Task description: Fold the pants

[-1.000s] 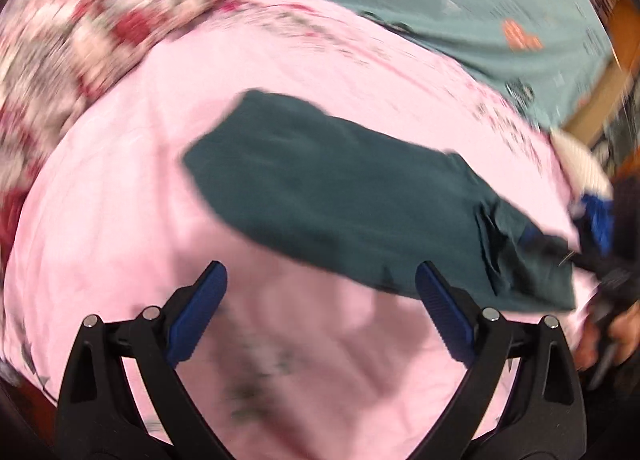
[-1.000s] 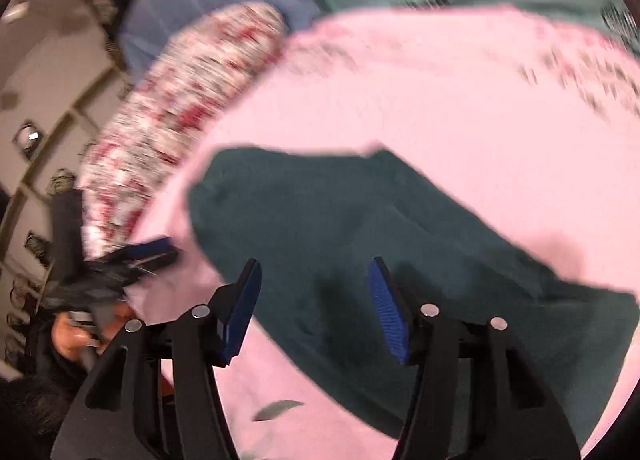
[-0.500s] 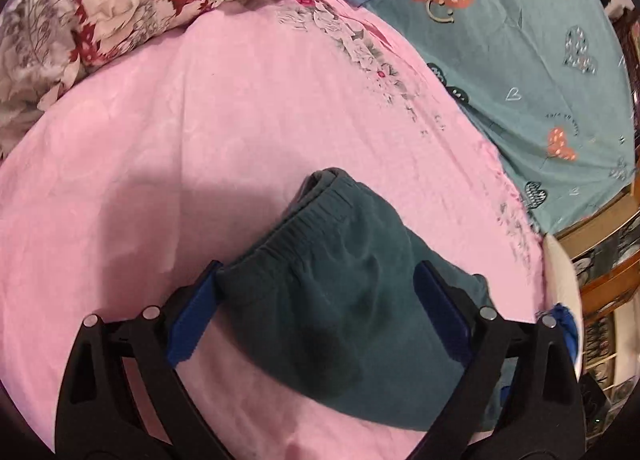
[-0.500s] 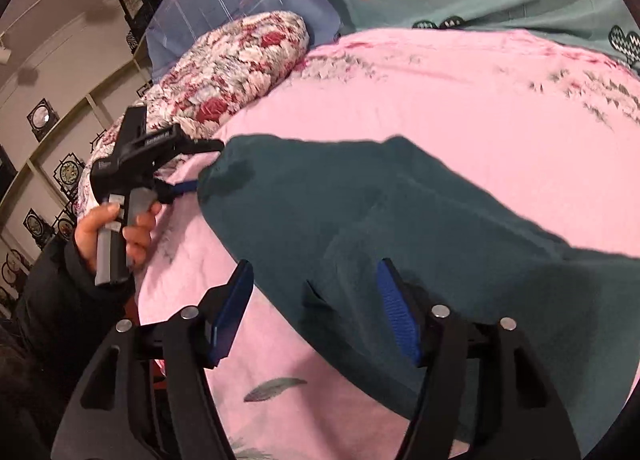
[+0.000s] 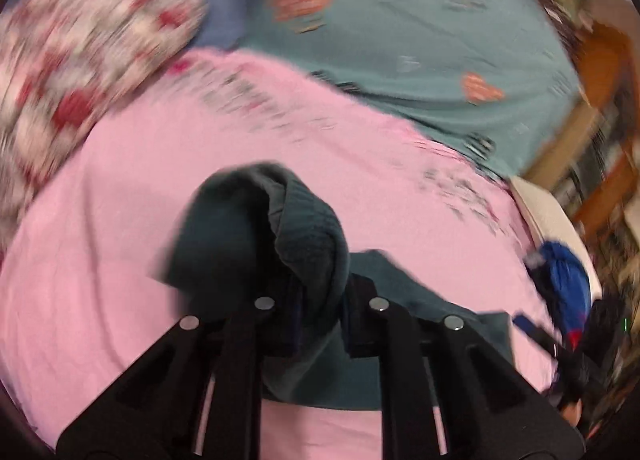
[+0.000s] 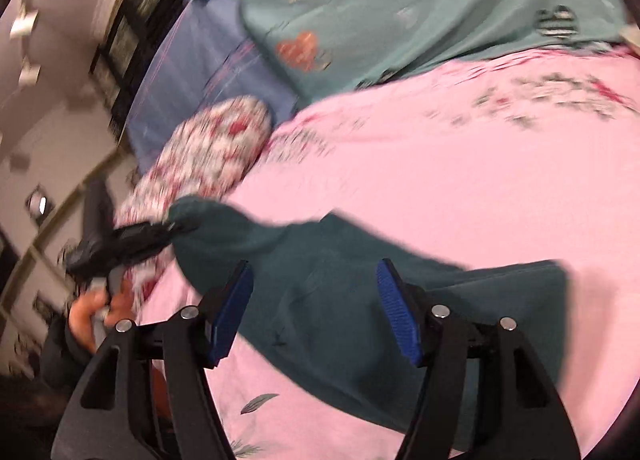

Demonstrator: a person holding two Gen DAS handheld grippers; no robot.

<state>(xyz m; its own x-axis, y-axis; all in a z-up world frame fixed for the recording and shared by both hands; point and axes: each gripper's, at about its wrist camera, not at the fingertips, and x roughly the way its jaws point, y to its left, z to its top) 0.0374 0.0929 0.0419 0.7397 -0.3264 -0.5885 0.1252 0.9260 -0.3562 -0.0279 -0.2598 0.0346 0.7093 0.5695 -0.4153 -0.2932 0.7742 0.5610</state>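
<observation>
The left tongs (image 5: 316, 320) have just been closed on the pants (image 6: 360, 280) waistband; the right tongs (image 6: 316, 308), open and empty, should be closed on the pants before lifting.

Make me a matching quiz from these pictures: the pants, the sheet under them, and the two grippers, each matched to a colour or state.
Things:
1. dark green pants
2. pink bed sheet
3. left gripper
4. right gripper

Colours or states:
A. jaws apart, holding nothing
B. spread under the garment
C. clamped on the ribbed waistband
D. partly lifted at one end

Pairs: 1-D, 2-B, 3-C, 4-A
</observation>
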